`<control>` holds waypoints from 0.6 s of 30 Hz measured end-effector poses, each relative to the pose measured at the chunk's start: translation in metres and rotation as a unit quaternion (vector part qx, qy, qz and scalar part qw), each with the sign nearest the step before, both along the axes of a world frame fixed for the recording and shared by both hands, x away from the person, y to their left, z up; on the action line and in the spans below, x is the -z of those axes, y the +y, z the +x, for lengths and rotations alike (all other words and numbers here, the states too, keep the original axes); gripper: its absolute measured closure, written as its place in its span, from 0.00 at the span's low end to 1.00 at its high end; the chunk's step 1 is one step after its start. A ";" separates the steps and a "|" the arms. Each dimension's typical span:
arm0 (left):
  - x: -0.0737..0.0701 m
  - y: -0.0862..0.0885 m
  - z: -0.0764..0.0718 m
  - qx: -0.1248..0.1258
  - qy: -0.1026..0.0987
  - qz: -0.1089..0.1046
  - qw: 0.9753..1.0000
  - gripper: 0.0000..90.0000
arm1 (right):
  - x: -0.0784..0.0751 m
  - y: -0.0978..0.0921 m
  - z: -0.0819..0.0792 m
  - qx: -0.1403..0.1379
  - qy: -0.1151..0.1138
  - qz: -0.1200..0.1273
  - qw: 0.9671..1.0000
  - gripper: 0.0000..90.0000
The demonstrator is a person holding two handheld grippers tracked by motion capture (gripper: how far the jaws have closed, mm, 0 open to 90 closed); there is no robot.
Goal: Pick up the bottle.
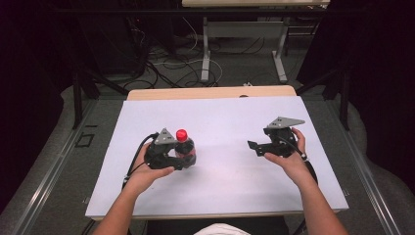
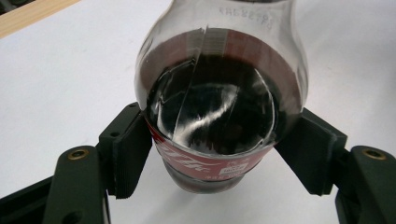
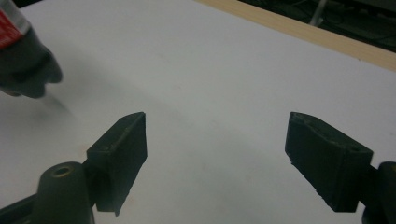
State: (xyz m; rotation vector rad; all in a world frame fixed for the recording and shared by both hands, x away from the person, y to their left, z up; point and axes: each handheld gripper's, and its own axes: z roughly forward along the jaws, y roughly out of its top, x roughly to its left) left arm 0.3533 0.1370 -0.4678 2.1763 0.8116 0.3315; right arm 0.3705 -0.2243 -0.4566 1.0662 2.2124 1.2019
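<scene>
Two claws: the left claw (image 1: 182, 157) pinches the upright cola bottle (image 1: 184, 147) left of centre frame; the right claw (image 1: 254, 147), spread and empty, sits well right, pointing toward it.

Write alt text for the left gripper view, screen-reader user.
A cola bottle with dark liquid and a red label stands between the left gripper's two black jaws, which press against its sides just above the base. Behind it lies a white table cover, with a strip of wooden table edge at the top left corner.
</scene>
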 end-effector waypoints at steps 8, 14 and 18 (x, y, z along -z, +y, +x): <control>0.001 -0.033 0.011 0.022 0.006 0.003 1.000 0.34 | -0.024 0.021 -0.002 -0.043 -0.019 0.005 0.999 0.33; 0.005 -0.050 0.016 0.033 0.015 0.004 0.999 0.34 | -0.039 0.037 -0.003 -0.075 -0.017 0.005 0.997 0.36; 0.007 -0.057 0.020 0.037 0.018 0.007 0.999 0.34 | -0.046 0.045 -0.002 -0.092 -0.014 0.002 0.996 0.37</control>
